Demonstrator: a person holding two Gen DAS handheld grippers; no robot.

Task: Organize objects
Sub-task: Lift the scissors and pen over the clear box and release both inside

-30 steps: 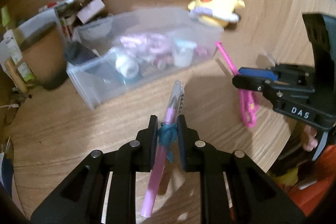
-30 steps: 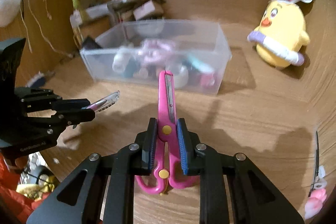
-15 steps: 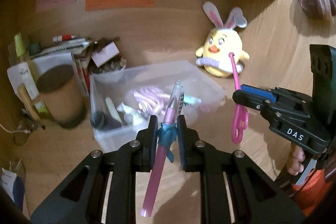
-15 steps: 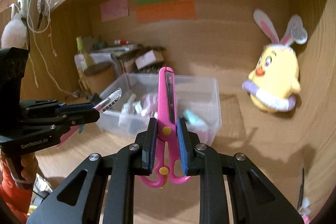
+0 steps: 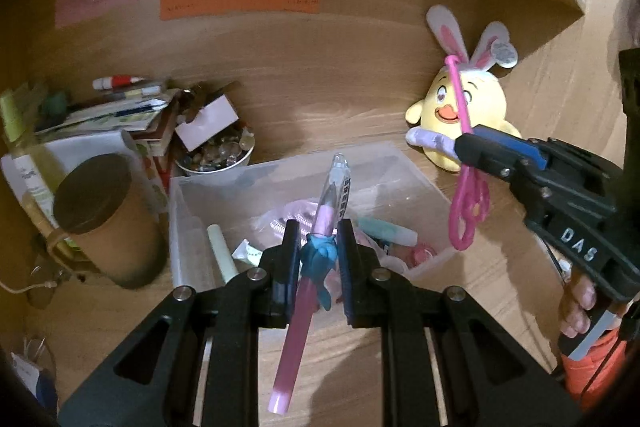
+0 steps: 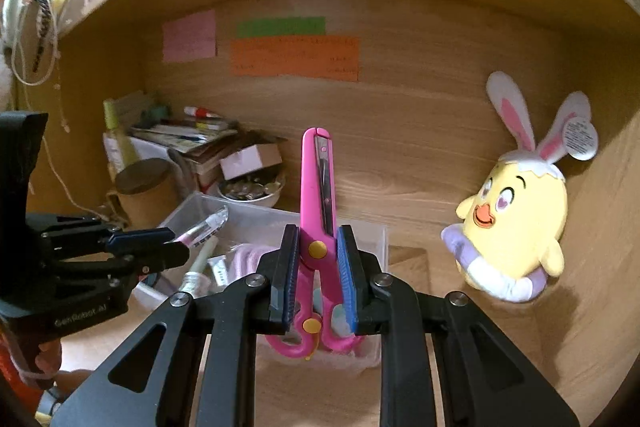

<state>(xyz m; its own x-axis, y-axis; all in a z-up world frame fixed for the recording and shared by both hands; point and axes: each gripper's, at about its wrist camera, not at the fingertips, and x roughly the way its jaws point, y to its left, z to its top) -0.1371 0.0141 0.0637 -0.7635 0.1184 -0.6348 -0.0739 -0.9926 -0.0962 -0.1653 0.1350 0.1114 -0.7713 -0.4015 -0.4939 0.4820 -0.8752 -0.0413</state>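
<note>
Both jaws clamped: pen (image 5: 320, 227) left, scissors (image 6: 318, 219) right.

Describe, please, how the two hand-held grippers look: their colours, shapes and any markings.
Both are black plastic frames with triangular cut-outs, silver screws and blue pads on the two fingers. The right gripper has white letters "DAS" on its side; the left gripper carries faint lettering starting "GenRobot". An orange sleeve shows below the right one.

My left hand-held gripper (image 5: 318, 259) fills the lower centre of its view, jaws clamped on a pink pen (image 5: 308, 291). My right hand-held gripper (image 6: 318, 275) sits likewise, pinching pink scissors (image 6: 318, 203); fingers (image 5: 576, 311) wrap its handle at lower right.
</note>
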